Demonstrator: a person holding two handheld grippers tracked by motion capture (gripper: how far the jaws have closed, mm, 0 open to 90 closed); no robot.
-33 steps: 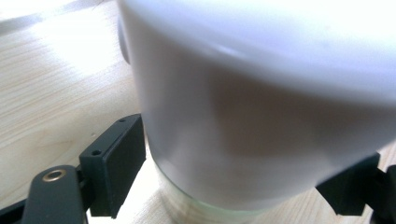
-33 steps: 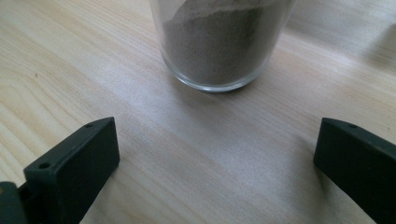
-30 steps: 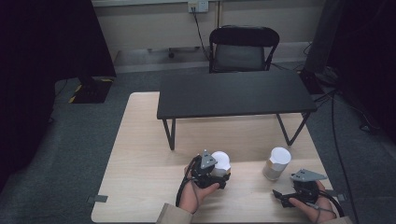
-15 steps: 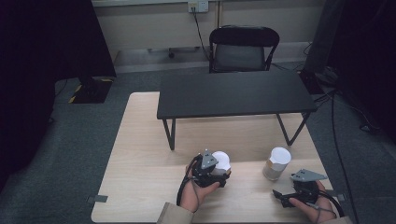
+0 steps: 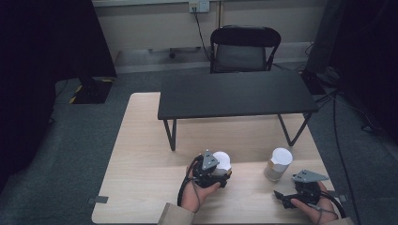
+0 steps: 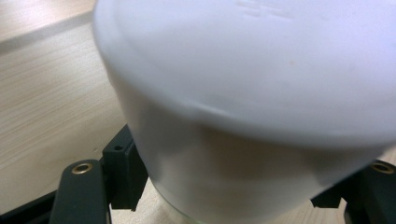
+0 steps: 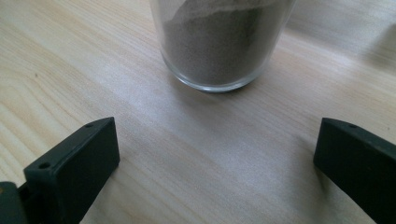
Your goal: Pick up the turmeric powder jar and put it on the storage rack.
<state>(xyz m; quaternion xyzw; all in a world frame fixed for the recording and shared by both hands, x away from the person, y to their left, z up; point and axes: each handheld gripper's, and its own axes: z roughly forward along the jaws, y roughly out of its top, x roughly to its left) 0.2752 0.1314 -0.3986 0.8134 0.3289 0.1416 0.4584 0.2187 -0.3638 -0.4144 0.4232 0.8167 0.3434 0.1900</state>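
On the wooden table, left claw pinching white-lidded jar between its jaws

L hand comes in from the bottom edge, sleeve at the wrist, w/ the left gripper pointing fwd over the table; its jaws have just been closing and now clamp the white-lidded jar. R hand rests low near the right edge; right gripper points left, jaws spread wide, nothing between.
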